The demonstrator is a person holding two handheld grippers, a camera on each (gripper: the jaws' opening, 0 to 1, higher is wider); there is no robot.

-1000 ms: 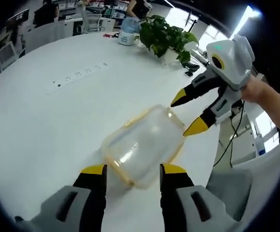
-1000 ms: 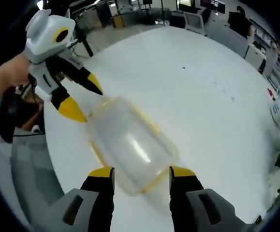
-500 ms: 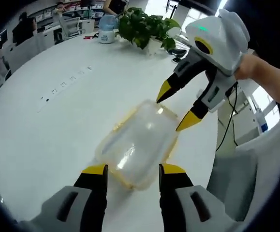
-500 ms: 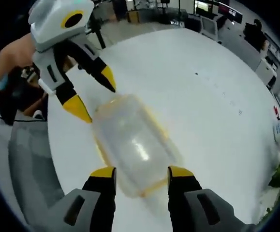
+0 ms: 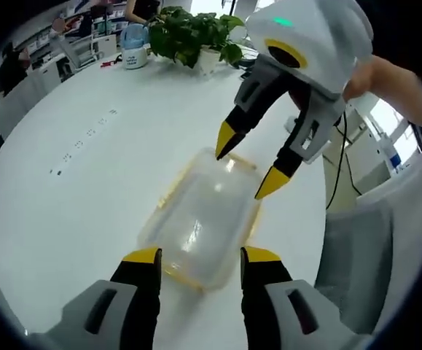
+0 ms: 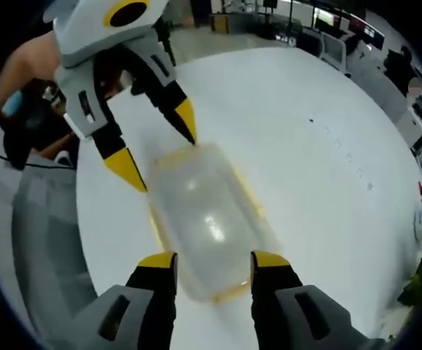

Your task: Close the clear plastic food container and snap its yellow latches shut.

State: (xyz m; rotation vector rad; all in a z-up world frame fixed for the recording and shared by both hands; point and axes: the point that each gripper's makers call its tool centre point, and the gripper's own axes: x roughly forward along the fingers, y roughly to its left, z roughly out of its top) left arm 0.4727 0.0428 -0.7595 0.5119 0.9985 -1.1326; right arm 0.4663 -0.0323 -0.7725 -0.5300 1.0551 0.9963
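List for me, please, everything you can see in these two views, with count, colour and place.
food container: one, clear plastic with yellow edging, lying on the table between the two grippers.
table: one, white, round, under the container.
potted plant: one, green, at the table's far edge in the left gripper view.
jug: one, white with a blue top, beside the plant.
chair: one, grey, next to the table edge.
left gripper: one, grey with yellow tips, jaws apart at one end of the container.
right gripper: one, same colours, jaws apart at the opposite end.
hand: one, holding the right gripper.
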